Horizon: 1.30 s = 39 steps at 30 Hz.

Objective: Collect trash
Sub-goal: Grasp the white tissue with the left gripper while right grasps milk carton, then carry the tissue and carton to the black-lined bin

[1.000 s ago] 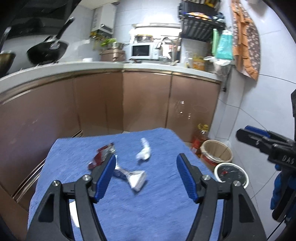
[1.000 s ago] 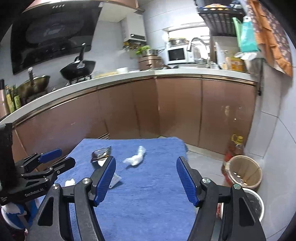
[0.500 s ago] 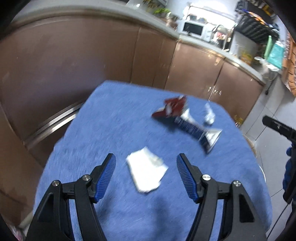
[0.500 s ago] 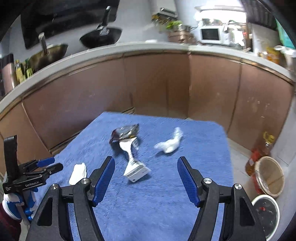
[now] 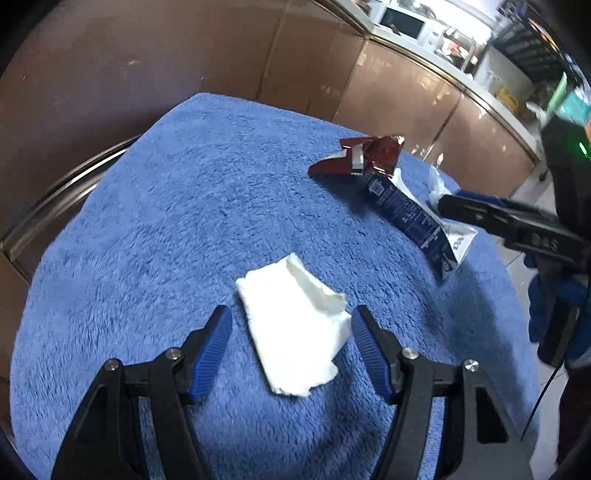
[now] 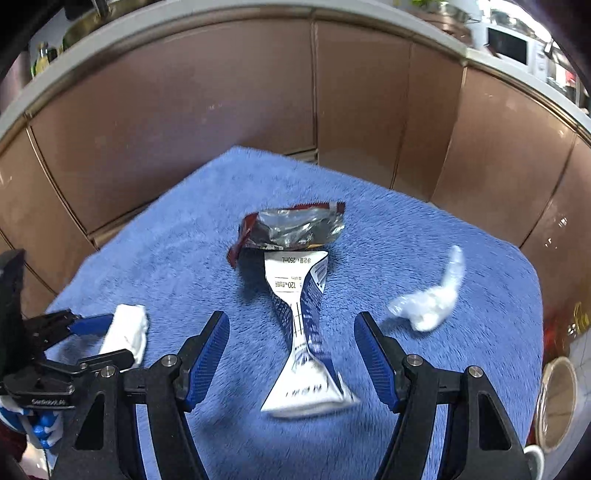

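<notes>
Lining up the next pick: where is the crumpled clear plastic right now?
In the right wrist view the clear plastic lies on the blue cloth, right of the flattened carton.

Blue fleece cloth (image 5: 155,229) over the table, brown cabinet doors (image 6: 207,110) behind, white microwave (image 5: 402,20) on the counter

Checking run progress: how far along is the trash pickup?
Nothing collected yet: all four pieces lie on the blue towel. Left gripper straddles the white tissue, jaws just closing; right gripper open around the flattened carton. Red wrapper and crumpled plastic remain.
</notes>
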Tool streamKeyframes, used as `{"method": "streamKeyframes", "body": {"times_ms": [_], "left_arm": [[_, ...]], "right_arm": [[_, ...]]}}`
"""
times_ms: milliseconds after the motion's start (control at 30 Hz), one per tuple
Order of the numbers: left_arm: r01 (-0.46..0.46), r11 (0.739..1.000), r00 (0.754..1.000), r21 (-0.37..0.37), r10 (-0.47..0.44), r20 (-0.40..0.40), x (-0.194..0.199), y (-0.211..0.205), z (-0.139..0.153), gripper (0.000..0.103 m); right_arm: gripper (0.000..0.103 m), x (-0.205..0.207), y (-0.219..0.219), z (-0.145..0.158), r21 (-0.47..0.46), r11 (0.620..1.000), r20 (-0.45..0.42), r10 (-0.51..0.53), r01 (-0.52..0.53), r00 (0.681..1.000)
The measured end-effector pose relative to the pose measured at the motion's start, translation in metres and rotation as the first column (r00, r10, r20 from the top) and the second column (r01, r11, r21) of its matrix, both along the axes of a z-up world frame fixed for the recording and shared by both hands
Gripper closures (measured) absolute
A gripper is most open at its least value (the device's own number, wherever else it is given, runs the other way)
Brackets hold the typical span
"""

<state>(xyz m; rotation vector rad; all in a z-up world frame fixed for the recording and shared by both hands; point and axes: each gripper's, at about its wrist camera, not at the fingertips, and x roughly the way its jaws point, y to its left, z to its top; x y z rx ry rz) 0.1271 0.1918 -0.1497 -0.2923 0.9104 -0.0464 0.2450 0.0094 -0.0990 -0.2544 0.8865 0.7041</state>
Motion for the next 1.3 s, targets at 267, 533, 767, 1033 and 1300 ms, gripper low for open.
{"method": "streamKeyframes", "body": {"times_ms": [267,533,767,1033,1300], "left_arm": [[-0.007,1.000,1.000,0.021,0.007,-0.003,0.005,-0.006,0.000,0.081],[-0.027,1.000,1.000,0.013,0.027,0.000,0.004,-0.001,0.001,0.096],[-0.009,1.000,1.000,-0.024,0.010,0.027,-0.015,-0.007,0.014,0.098],[0.024,1.000,0.996,-0.020,-0.022,0.087,-0.045,-0.024,0.043,0.098],[0.048,0.998,0.990,0.033,-0.052,0.131,-0.068,-0.046,0.076,0.098]], "right_arm": [[0.046,0.023,0.010,-0.020,-0.037,0.999,-0.082,0.018,-0.021,0.996],[0.073,0.033,0.014,-0.040,-0.058,0.998,-0.158,0.027,-0.037,0.987],[0.076,0.006,-0.003,-0.037,-0.078,0.997,-0.166,0.016,-0.030,0.986],[0.076,-0.052,-0.050,-0.014,0.005,1.000,-0.144,-0.029,0.029,0.989],[0.076,-0.104,-0.099,0.024,0.087,0.990,-0.068,-0.101,0.107,0.993]]}}
